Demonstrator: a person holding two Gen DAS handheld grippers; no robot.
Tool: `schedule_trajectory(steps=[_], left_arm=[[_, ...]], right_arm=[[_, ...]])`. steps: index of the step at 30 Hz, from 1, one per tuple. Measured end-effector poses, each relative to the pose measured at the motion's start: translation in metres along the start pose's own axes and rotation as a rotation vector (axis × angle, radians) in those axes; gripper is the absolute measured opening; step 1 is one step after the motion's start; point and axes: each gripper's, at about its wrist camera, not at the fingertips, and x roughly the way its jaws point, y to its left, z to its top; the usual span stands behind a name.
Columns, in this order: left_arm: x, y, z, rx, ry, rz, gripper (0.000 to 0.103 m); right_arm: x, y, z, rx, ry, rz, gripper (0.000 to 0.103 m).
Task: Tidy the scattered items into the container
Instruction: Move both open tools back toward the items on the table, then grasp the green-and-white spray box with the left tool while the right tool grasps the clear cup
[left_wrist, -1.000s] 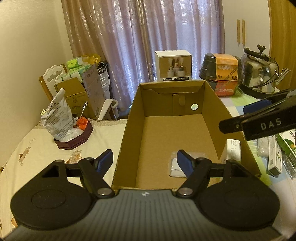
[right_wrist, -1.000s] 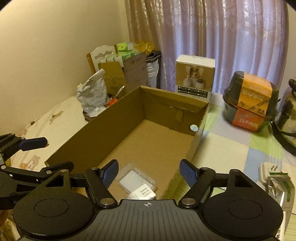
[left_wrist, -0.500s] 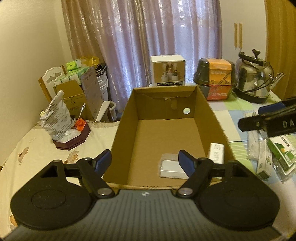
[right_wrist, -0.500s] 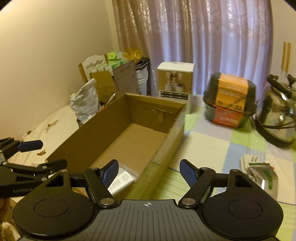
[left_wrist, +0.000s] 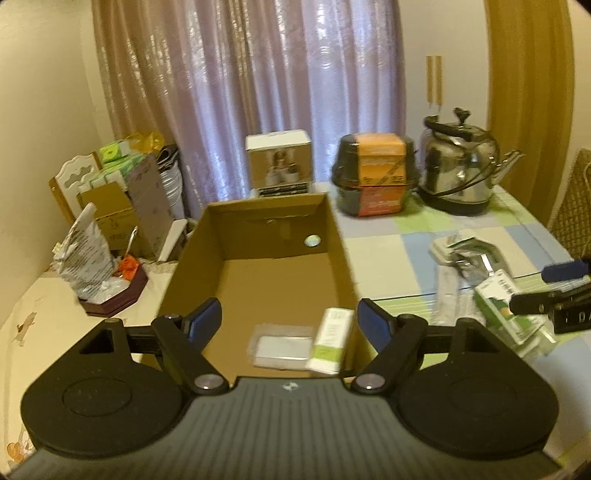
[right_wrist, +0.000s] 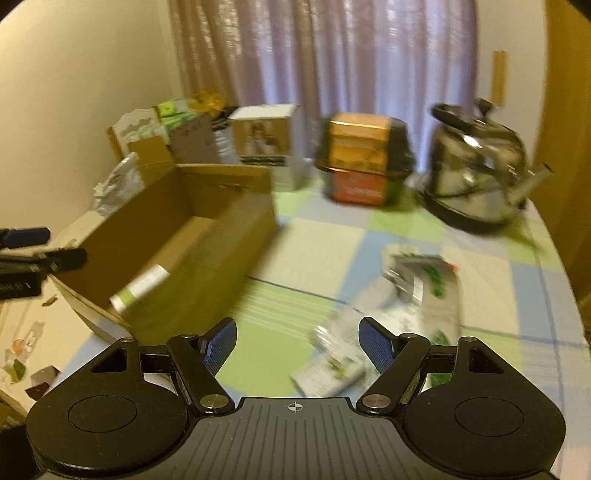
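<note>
An open cardboard box stands on the table. Inside lie a flat clear packet and a white-and-green carton leaning on the right wall. My left gripper hangs open and empty over the box's near end. A pile of green-and-white packets lies scattered on the checked cloth to the right of the box. My right gripper is open and empty, low over the cloth, with a small green-white packet just ahead between its fingers.
At the table's back stand a white product box, a black-and-orange pot package and a steel kettle. A foil bag on a dark tray sits left of the box. The view from the right gripper is blurred.
My right gripper swung right, from over the box to the packets on the cloth. The left gripper pulled back and turned slightly right. Both stayed open.
</note>
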Motion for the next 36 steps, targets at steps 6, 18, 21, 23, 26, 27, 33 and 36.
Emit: schedule_trajectory(steps=[6,18,21,23,26,27,33,36], left_arm=[[-0.011,-0.04,0.007,0.017,-0.027,-0.064,0.079],[0.008,-0.127,-0.008,0.1,0.069,-0.211,0.082],[0.022,-0.142,-0.018,0.115,0.108,-0.226,0.082],[0.033,-0.151,-0.021,0.115,0.129,-0.239,0.082],[0.041,-0.163,-0.022,0.101,0.151,-0.262,0.082],[0.044,-0.167,-0.021,0.096,0.157,-0.268,0.082],[0.066,-0.184,-0.016,0.101,0.184,-0.287,0.082],[0.078,-0.19,-0.015,0.103,0.197,-0.289,0.082]], right_arm=[[-0.026,-0.044,-0.028,0.054,0.015,-0.083,0.079],[-0.046,-0.11,-0.073,0.154,0.046,-0.177,0.103],[-0.042,-0.115,-0.075,0.154,0.051,-0.167,0.103],[-0.036,-0.117,-0.076,0.142,0.056,-0.169,0.103],[-0.024,-0.12,-0.079,0.11,0.072,-0.179,0.103],[-0.02,-0.122,-0.08,0.1,0.081,-0.182,0.103],[0.009,-0.143,-0.094,0.054,0.142,-0.19,0.103],[0.021,-0.155,-0.095,0.053,0.161,-0.174,0.099]])
